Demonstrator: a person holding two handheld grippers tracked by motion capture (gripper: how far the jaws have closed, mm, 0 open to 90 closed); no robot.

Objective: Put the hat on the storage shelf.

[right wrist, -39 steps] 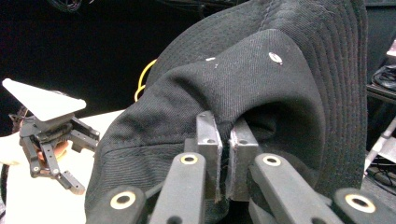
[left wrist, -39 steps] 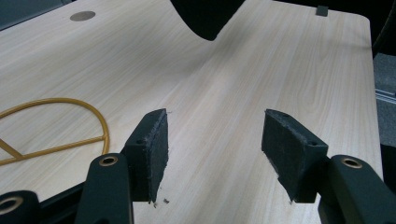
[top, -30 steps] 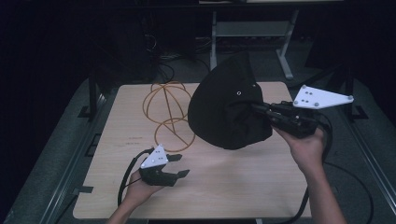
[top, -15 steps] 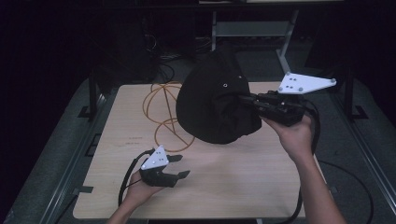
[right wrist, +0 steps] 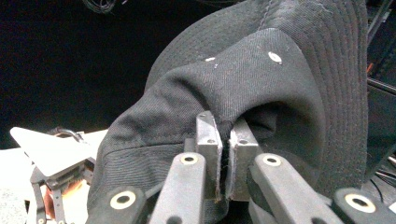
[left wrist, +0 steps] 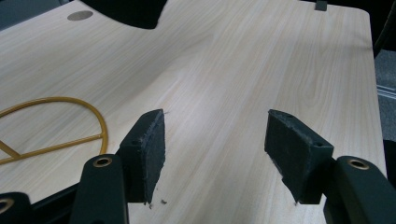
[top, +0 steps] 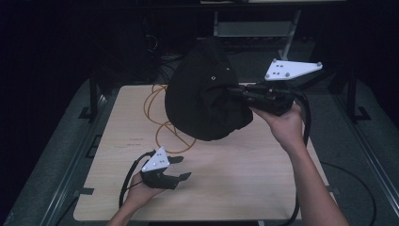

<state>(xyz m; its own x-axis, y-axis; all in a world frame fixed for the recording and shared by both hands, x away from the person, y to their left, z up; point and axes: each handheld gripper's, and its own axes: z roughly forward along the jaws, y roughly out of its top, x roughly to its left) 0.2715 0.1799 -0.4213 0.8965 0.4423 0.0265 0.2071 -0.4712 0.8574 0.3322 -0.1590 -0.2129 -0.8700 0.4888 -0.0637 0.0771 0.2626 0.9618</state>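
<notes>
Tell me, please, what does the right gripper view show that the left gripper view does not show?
Right gripper view: the right gripper shut on a fold of the black hat, the pads pinching the cloth, and a grey three-cornered plate farther off.
Left gripper view: the left gripper with open jaws, nothing between them, and the orange wire frame lying on the table.
Both: the light wooden table.

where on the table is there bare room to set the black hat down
Bare wood runs along the table's near right part, between the left claw and the right forearm. The far left is crowded by the orange wire stand; the black hat hangs there, pinched in the right claw.
</notes>
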